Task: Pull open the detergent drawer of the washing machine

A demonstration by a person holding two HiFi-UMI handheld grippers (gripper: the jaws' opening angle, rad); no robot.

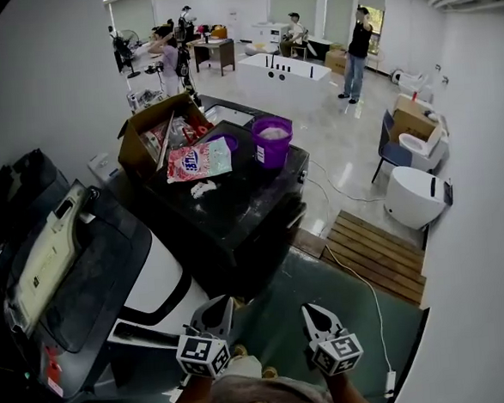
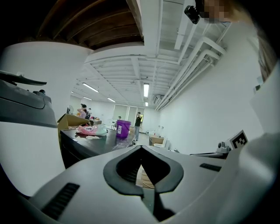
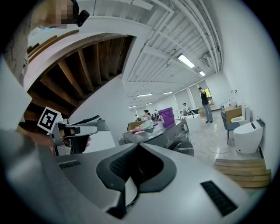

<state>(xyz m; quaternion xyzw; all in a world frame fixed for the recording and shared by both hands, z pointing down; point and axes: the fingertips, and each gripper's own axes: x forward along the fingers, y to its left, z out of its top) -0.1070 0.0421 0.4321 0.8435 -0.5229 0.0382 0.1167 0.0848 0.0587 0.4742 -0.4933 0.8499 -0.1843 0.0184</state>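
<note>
The boxy black washing machine [image 1: 236,219], its flat top glossy and smeared, stood just ahead of both grippers. It carried a round purple plastic bucket [image 1: 272,141], an open brown cardboard box [image 1: 140,135] and a crinkled pink-and-white plastic bag [image 1: 197,160]. The pale floor [image 1: 334,139] shone between white walls. The machine's front faced the slatted wooden platform [image 1: 372,252]; the detergent drawer and its long axis could not be made out. The left gripper [image 1: 218,304] and right gripper [image 1: 316,312] had their jaws pressed together, empty.

The left tongs [image 2: 141,148] meet at their tips, empty, before a black-topped machine [image 2: 87,146] bearing a purple bucket [image 2: 123,129].
</note>
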